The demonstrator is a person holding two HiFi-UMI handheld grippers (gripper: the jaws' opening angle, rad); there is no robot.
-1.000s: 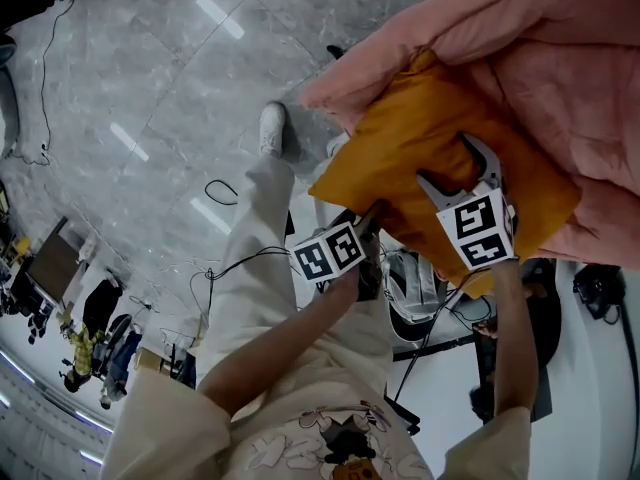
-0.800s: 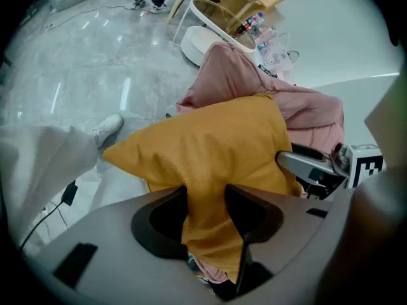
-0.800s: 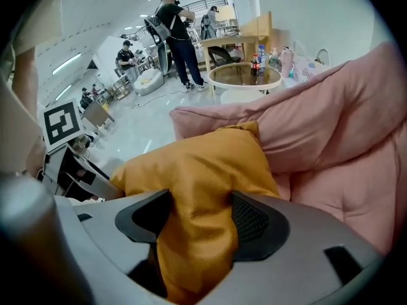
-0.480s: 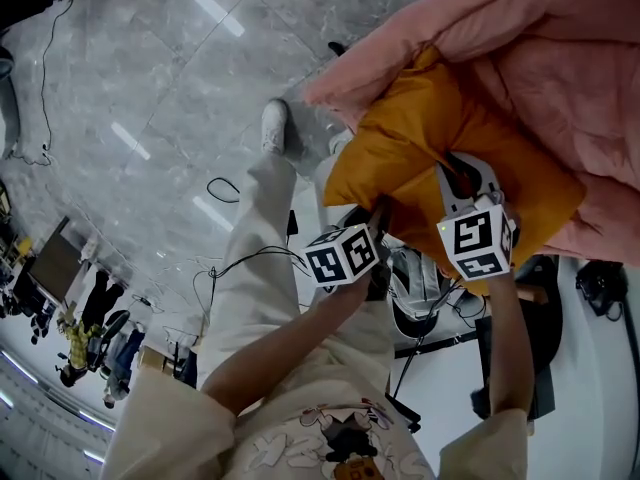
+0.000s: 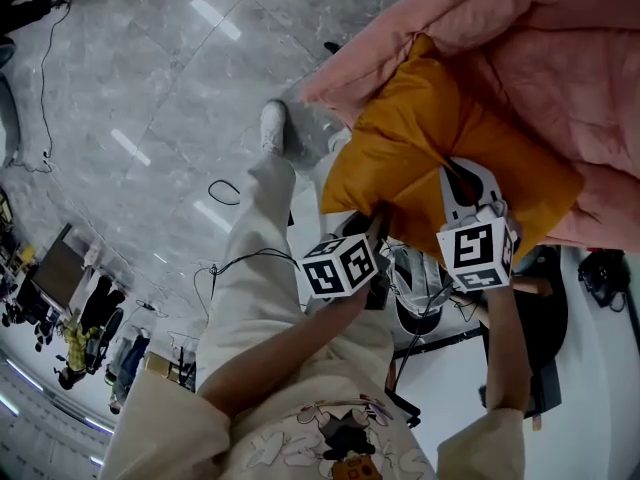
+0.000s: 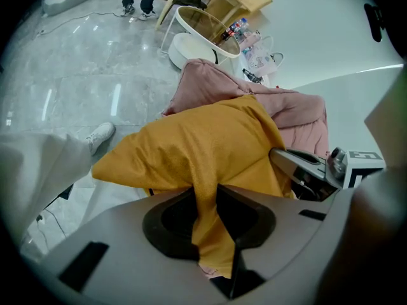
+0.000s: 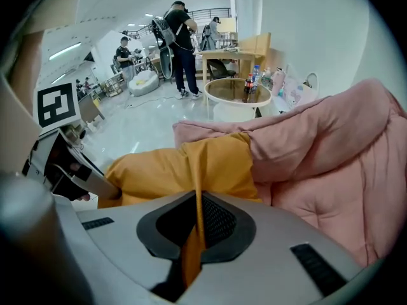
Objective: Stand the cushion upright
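Two grippers meet on the mustard-yellow fabric cushion in the head view. Your left gripper is at its lower edge and your right gripper is near it, with the cushion lying against the pink quilted blanket. In the left gripper view, your jaws have just been closing and pinch a fold of the cushion's cloth. In the right gripper view, your jaws clamp tight on a thin fold of it.

Head view looks down; gripper views, seemingly close, share the cushion.
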